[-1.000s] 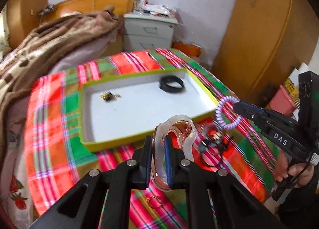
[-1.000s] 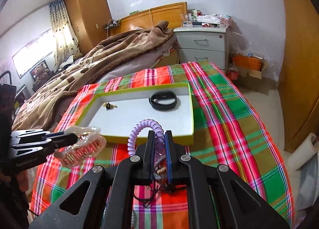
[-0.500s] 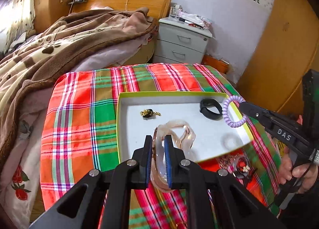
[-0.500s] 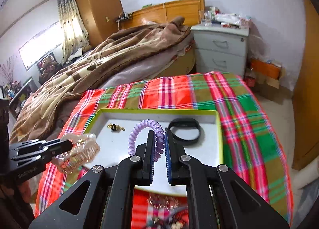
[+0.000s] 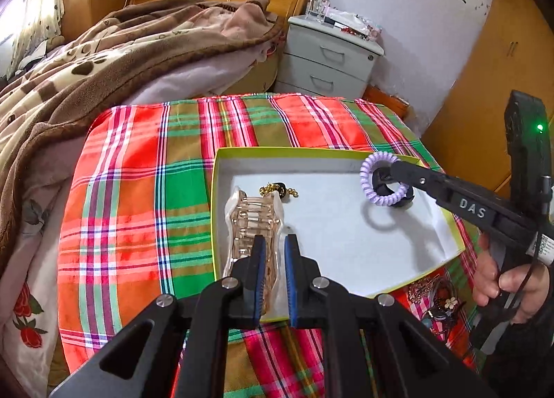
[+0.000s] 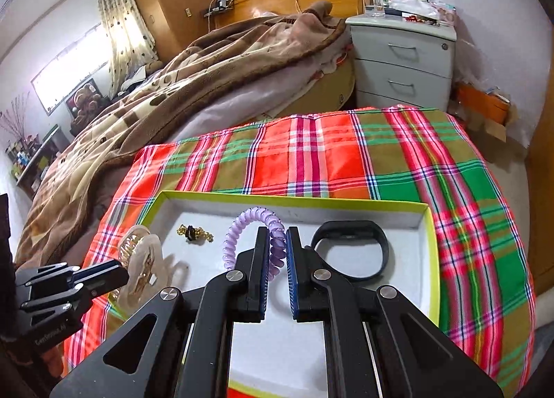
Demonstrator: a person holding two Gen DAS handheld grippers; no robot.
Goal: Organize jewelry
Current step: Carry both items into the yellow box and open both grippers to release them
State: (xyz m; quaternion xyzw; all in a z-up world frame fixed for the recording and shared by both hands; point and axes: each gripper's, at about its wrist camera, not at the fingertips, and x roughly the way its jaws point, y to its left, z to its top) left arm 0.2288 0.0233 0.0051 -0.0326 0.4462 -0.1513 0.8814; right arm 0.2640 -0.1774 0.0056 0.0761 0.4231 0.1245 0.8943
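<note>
My left gripper [image 5: 275, 244] is shut on a clear pink hair claw clip [image 5: 252, 221] and holds it over the left edge of the white tray with a yellow-green rim [image 5: 332, 224]. It also shows in the right wrist view [image 6: 138, 266]. My right gripper [image 6: 277, 237] is shut on a purple spiral hair tie [image 6: 252, 235] above the tray [image 6: 294, 199]; the tie also shows in the left wrist view [image 5: 381, 178]. In the tray lie a black wristband [image 6: 349, 249] and a small gold chain piece [image 6: 194, 233].
The tray sits on a red and green plaid cloth [image 5: 138, 207]. A pile of loose jewelry [image 5: 432, 297] lies on the cloth by the tray's near right corner. A bed with a brown blanket [image 5: 121, 51] and a grey nightstand [image 5: 329, 58] stand behind.
Both grippers have moved forward and lower over the tray with their items. The claw clip has turned from sideways to lengthwise, and the hair tie hangs closer to the wristband.
</note>
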